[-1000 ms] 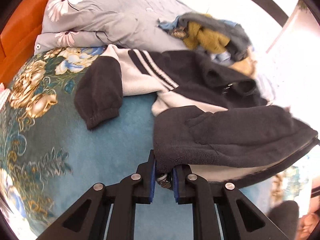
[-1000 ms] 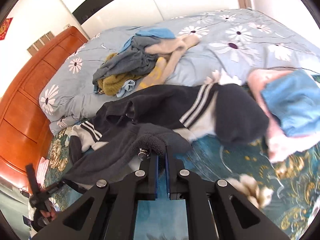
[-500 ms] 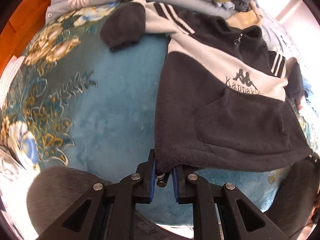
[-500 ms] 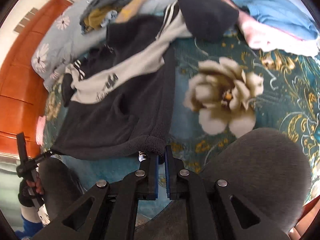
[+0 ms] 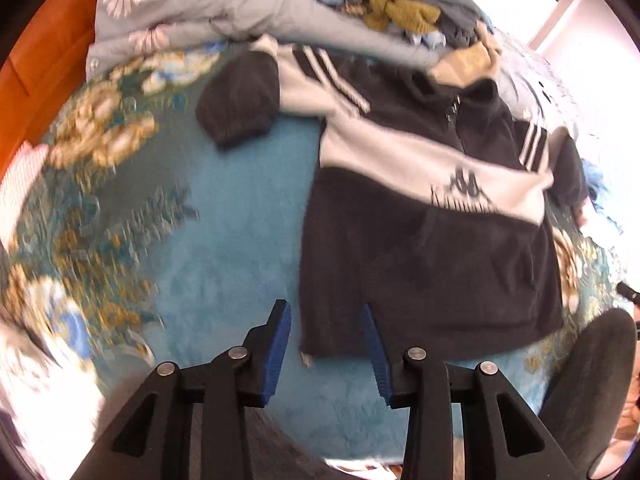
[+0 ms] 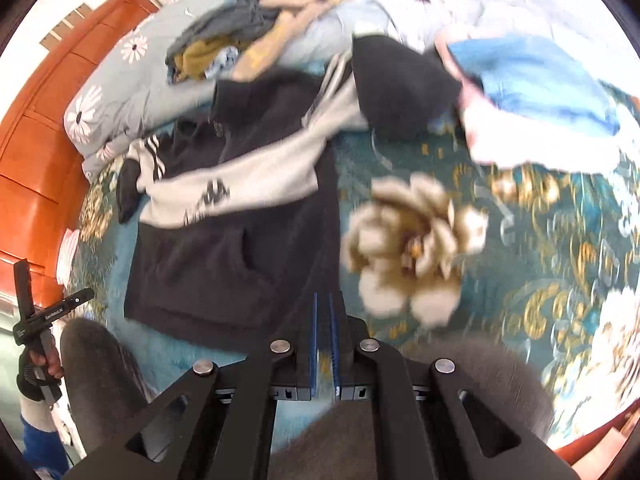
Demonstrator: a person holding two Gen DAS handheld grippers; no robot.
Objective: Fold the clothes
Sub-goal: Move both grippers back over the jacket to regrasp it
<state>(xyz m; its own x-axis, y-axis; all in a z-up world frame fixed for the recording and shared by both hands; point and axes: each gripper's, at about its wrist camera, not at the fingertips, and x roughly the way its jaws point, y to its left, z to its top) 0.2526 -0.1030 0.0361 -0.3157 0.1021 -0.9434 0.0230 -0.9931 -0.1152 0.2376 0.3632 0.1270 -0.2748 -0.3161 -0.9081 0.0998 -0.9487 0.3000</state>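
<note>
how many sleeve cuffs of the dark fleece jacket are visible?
2. One dark cuff lies on the teal blanket at the jacket's upper left; the other is at its right edge, partly tucked.

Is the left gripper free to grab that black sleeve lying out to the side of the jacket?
Probably yes. The left gripper has just been opening and holds nothing; only bare blanket lies between it and the sleeve, which rests uncovered beside the jacket.

Fleece pullover [image 5: 432, 248]: fuzzy matt cloth, blk w/ cream band. Bedspread [image 5: 224, 240]: plush teal pile. Headboard [image 6: 44, 128], far left: glossy orange wood. Gripper pads [image 5: 276, 348]: ribbed blue rubber.
</note>
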